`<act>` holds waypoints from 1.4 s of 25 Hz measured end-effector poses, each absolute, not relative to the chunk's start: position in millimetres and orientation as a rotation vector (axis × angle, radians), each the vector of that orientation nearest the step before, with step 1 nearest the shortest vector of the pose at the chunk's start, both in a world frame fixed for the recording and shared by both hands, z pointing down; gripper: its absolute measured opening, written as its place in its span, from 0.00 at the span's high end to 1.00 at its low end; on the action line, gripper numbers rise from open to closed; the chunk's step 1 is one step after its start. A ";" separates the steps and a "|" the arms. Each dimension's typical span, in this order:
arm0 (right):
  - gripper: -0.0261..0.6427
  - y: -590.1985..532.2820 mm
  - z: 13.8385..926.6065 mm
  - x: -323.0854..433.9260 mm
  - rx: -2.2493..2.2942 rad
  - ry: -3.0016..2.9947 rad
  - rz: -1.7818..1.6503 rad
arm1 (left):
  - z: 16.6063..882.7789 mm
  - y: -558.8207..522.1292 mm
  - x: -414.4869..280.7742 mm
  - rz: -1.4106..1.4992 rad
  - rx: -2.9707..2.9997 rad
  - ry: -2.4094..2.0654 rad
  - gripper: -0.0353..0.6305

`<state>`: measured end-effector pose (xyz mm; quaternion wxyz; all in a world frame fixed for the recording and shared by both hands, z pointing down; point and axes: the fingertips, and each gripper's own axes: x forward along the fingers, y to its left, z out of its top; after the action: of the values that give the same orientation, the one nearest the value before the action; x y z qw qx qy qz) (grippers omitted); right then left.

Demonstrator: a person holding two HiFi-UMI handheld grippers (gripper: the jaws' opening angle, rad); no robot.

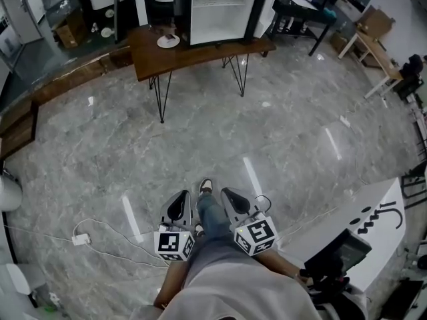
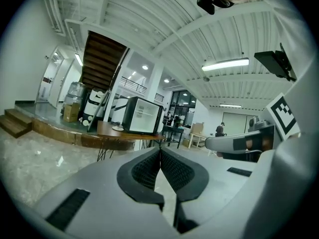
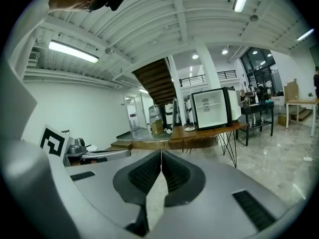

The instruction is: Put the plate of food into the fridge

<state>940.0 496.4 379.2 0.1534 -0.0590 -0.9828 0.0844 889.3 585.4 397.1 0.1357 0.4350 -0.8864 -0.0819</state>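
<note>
A plate of food point(image 1: 168, 41) sits on a wooden table point(image 1: 193, 57) far ahead, just left of a small fridge point(image 1: 222, 12) with a pale front. The plate point(image 3: 190, 128) and fridge point(image 3: 211, 108) show small in the right gripper view, and the fridge point(image 2: 141, 115) also in the left gripper view. My left gripper point(image 1: 180, 203) and right gripper point(image 1: 233, 200) are held close to my body over the floor, far from the table. Both have their jaws together with nothing between them.
Grey marble floor point(image 1: 267, 132) stretches between me and the table. A low wooden step point(image 1: 40, 95) runs along the left. A white cable and adapter point(image 1: 81, 239) lie on the floor at my left. A white counter point(image 1: 347, 219) stands at my right, desks point(image 1: 373, 45) farther right.
</note>
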 end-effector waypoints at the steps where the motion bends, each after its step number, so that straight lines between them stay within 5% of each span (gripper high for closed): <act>1: 0.93 493.1 382.1 928.8 -0.181 -2.818 0.257 | 399.3 582.1 879.0 -0.225 1.254 -2.567 0.92; 23: 0.93 306.0 399.1 541.0 -0.378 -2.805 0.363 | 397.3 376.4 504.0 -0.049 1.224 -2.558 0.92; 35: 0.93 306.0 431.0 503.3 -0.529 -2.645 0.341 | 430.7 354.5 460.9 0.009 1.236 -2.438 0.92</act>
<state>503.3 306.0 431.0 0.2096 -0.1903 -0.9512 0.1227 460.9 354.5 430.7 0.2029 0.4427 -0.8734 0.0031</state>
